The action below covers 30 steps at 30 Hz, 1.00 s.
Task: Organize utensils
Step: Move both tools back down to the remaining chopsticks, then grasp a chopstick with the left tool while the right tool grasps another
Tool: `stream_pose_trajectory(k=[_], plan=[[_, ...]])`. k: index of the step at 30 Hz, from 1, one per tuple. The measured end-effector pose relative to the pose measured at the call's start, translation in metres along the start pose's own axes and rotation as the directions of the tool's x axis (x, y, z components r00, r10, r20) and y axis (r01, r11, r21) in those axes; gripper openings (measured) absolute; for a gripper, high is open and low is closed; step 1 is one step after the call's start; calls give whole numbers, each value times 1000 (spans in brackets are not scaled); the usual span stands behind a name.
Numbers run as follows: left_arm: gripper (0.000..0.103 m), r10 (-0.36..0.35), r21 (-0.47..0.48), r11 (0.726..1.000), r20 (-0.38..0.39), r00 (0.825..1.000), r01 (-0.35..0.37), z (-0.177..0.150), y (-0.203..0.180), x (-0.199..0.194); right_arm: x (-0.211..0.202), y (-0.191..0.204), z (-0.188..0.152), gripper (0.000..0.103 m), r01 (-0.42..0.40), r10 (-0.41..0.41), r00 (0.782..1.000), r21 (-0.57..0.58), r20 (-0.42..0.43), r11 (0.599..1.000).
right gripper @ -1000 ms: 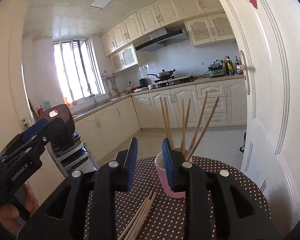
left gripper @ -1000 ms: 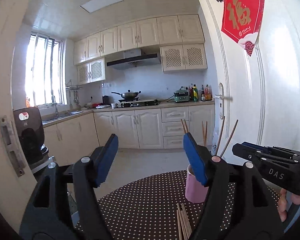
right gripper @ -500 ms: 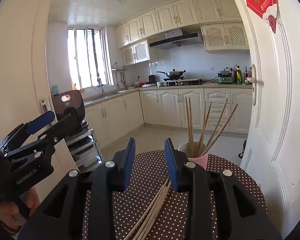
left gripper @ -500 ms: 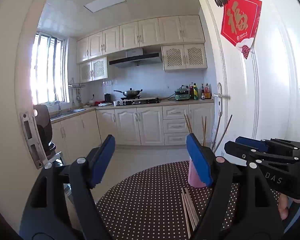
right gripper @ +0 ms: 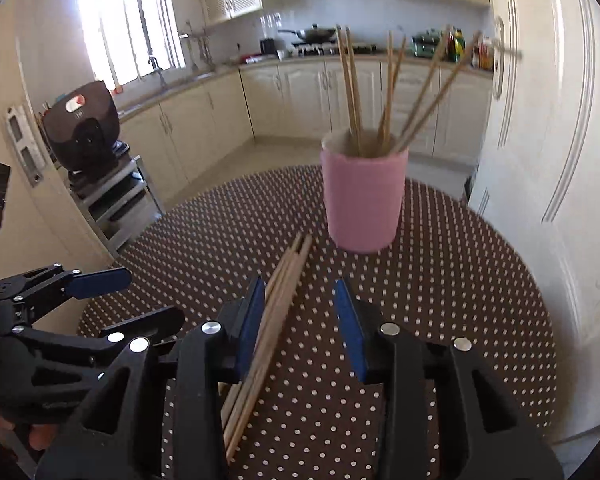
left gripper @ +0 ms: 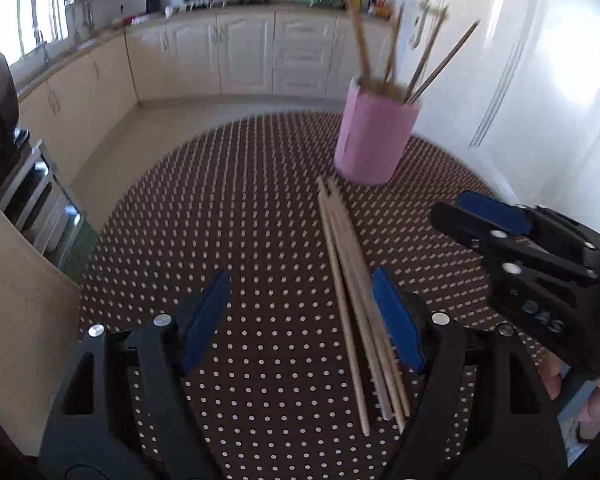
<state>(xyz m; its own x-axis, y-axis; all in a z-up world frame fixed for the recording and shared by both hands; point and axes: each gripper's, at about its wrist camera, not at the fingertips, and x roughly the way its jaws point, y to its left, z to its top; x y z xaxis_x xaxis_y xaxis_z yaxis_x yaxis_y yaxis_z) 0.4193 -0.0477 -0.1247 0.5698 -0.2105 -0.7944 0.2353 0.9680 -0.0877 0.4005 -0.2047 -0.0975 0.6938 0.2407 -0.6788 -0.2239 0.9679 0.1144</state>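
Note:
A pink cup (left gripper: pixel 374 136) (right gripper: pixel 364 196) stands at the far side of the round dotted table (left gripper: pixel 240 208) (right gripper: pixel 460 300), with several wooden chopsticks upright in it. Several loose chopsticks (left gripper: pixel 352 280) (right gripper: pixel 276 320) lie bundled on the cloth in front of the cup. My left gripper (left gripper: pixel 300 280) (right gripper: pixel 152 296) hovers open above them, the bundle just inside its right-hand pad. My right gripper (right gripper: pixel 299 284) (left gripper: pixel 448 206) points down over the same bundle. Its jaws are opening, and the sticks lie below and between them, near the left-hand pad, not pinched.
A white door (right gripper: pixel 540 120) stands close on the right of the table. To the left, a black rice cooker (right gripper: pixel 84 124) sits on a metal rack (right gripper: pixel 112 196). Kitchen cabinets (left gripper: pixel 240 52) line the far wall beyond open floor.
Both grippers have dropped and tilted down from facing the kitchen toward the tabletop and loose chopsticks. The right gripper's jaws have spread wider.

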Motion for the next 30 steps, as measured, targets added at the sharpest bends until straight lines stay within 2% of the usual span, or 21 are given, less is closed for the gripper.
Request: stream_pose_trajectory(k=[3, 4, 7, 15, 21, 23, 27, 30], plan=[[72, -42, -44, 998, -87, 995, 38, -1, 3, 29, 15, -6, -6, 37, 17, -17, 999, 6, -52, 1000], [66, -46, -55, 998, -106, 993, 40, -1, 3, 38, 19, -8, -7, 37, 16, -16, 998, 5, -67, 1000], [57, -56, -55, 997, -146, 988, 49, 2, 0, 55, 27, -7, -11, 38, 24, -25, 996, -4, -90, 1000], [52, -1, -18, 1000, -179, 984, -2, 11, -14, 85, 40, -14, -12, 40, 40, -40, 992, -2, -122, 999], [52, 69, 28, 997, -189, 980, -65, 34, -24, 107, 45, -18, -5, 40, 56, -56, 988, -2, -145, 998], [52, 70, 33, 997, -197, 978, -65, 43, -25, 110, 50, -17, 0, 40, 49, -48, 986, 4, -162, 999], [34, 68, 48, 997, -203, 977, -59, 57, -19, 116, 64, -17, 8, 40, 12, -4, 979, 42, -203, 999], [28, 38, 34, 999, -207, 978, -32, 53, -5, 111, 79, -16, 14, 39, 10, 6, 969, 63, -247, 998]])
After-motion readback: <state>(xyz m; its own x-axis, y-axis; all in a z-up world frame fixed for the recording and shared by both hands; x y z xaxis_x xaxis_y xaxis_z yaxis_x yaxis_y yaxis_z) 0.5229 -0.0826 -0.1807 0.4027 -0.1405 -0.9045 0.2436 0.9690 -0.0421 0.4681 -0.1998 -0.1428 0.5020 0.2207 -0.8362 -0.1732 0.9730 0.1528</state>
